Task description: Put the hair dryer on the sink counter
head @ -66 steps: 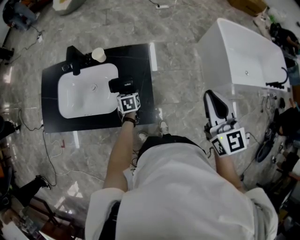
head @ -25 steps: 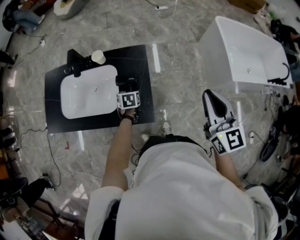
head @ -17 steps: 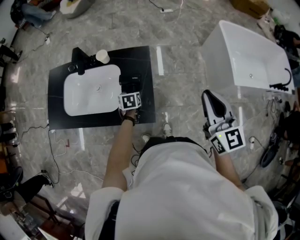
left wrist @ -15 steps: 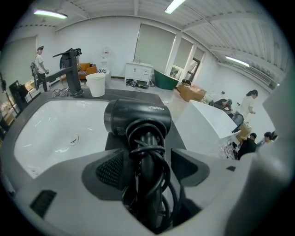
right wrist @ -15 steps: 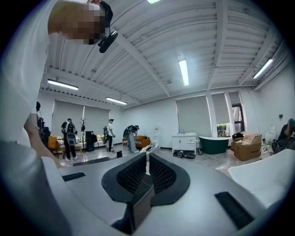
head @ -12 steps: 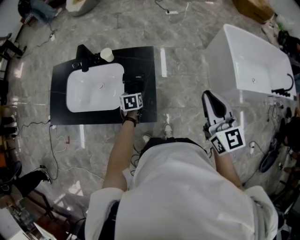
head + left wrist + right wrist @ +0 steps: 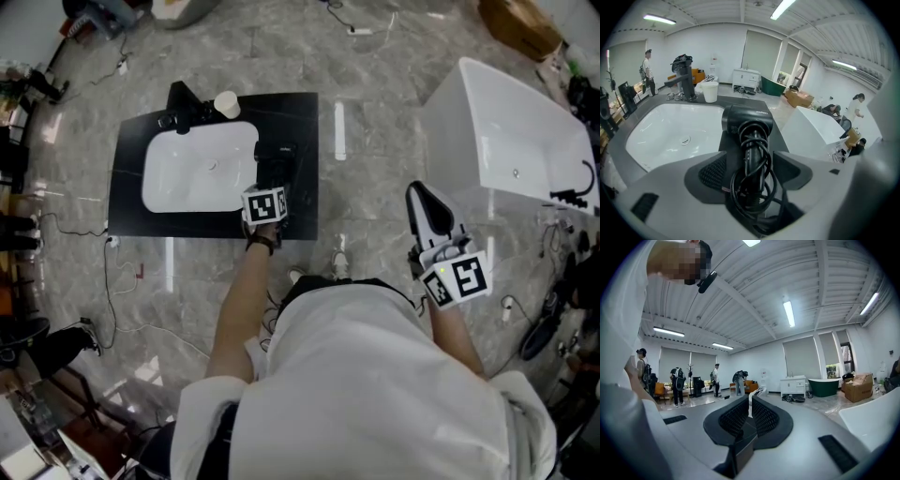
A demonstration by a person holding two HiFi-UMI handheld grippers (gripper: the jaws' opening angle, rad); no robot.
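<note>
A black hair dryer (image 7: 277,161) with its cord wound round the handle lies lengthwise on the black sink counter (image 7: 305,122), on the strip right of the white basin (image 7: 197,173). My left gripper (image 7: 273,184) holds its handle from the near side. In the left gripper view the jaws of the left gripper (image 7: 749,165) stand apart on either side of the corded handle, and the dryer's head (image 7: 747,123) points away over the counter. My right gripper (image 7: 420,194) is held up at my right side, away from the counter. Its jaws (image 7: 750,405) are shut on nothing.
A black faucet (image 7: 180,101) and a white cup (image 7: 226,103) stand at the counter's far edge. A white bathtub (image 7: 506,131) stands to the right on the marble floor. Cables run across the floor at the left. People stand far off in the room.
My left gripper has carried the hair dryer from over the basin's right edge to the counter strip right of the basin. The right gripper has stayed put.
</note>
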